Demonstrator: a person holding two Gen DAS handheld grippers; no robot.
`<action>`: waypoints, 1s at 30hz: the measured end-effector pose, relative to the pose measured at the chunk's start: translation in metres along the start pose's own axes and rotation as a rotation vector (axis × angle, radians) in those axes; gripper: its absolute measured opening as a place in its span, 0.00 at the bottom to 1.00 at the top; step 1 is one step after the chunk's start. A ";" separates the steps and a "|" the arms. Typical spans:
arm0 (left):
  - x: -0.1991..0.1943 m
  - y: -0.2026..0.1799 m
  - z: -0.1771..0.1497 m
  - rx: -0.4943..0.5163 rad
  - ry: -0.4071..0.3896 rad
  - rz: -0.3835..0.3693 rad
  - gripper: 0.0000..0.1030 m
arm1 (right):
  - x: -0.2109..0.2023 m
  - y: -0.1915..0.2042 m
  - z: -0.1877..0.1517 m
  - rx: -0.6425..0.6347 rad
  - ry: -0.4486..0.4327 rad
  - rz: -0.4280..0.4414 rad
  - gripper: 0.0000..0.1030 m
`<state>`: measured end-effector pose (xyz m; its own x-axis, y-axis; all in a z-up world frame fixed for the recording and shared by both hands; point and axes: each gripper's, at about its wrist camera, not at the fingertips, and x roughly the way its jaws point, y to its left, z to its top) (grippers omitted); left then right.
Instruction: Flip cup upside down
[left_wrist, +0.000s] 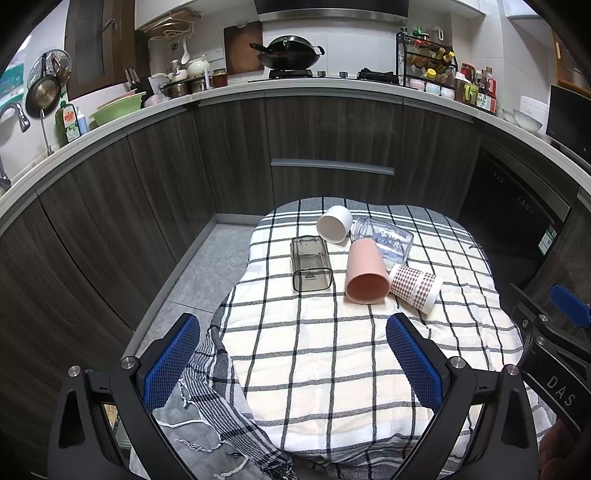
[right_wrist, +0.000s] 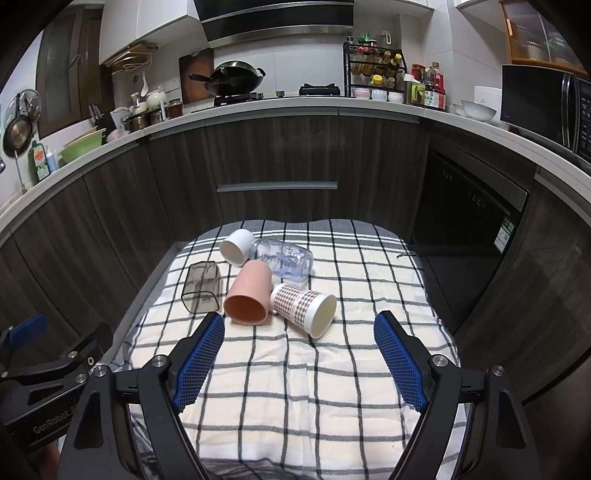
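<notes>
Nearby, both grippers, left gripper (left_wrist: 293, 354) and right gripper (right_wrist: 299, 354), gape empty; the pink cup (right_wrist: 247, 293) touches neighbours, so grabbing may roll them across the tabletop (right_wrist: 295, 406).

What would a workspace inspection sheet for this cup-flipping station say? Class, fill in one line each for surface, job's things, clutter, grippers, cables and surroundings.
Surface: checked cloth covering the work surface, wrinkled.
Job's things: five vessels, all lying on their sides, clustered: pink cup, checked paper cup, white cup, clear bottle, smoky square container. None flipped yet.
Clutter: striped grey cloth bunched at the near left edge.
Grippers: left gripper and right gripper both open, empty, short of the cups.
Cables: nothing seen.
Surroundings: dark cabinets, counter with wok and spice rack.
</notes>
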<state>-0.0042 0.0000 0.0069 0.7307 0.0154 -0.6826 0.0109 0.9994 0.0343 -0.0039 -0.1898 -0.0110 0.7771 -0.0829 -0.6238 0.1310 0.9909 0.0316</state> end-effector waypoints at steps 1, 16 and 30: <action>0.000 -0.001 0.000 0.002 -0.001 0.001 1.00 | 0.000 0.002 -0.001 -0.001 -0.001 -0.001 0.81; -0.003 -0.002 0.001 0.004 -0.002 0.001 1.00 | -0.002 0.001 0.000 0.000 -0.003 -0.001 0.81; -0.006 -0.003 0.003 0.004 -0.005 0.000 1.00 | -0.003 0.000 0.000 -0.001 -0.003 -0.001 0.81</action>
<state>-0.0063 -0.0033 0.0130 0.7341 0.0151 -0.6789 0.0134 0.9992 0.0368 -0.0058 -0.1892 -0.0093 0.7791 -0.0840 -0.6213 0.1310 0.9909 0.0303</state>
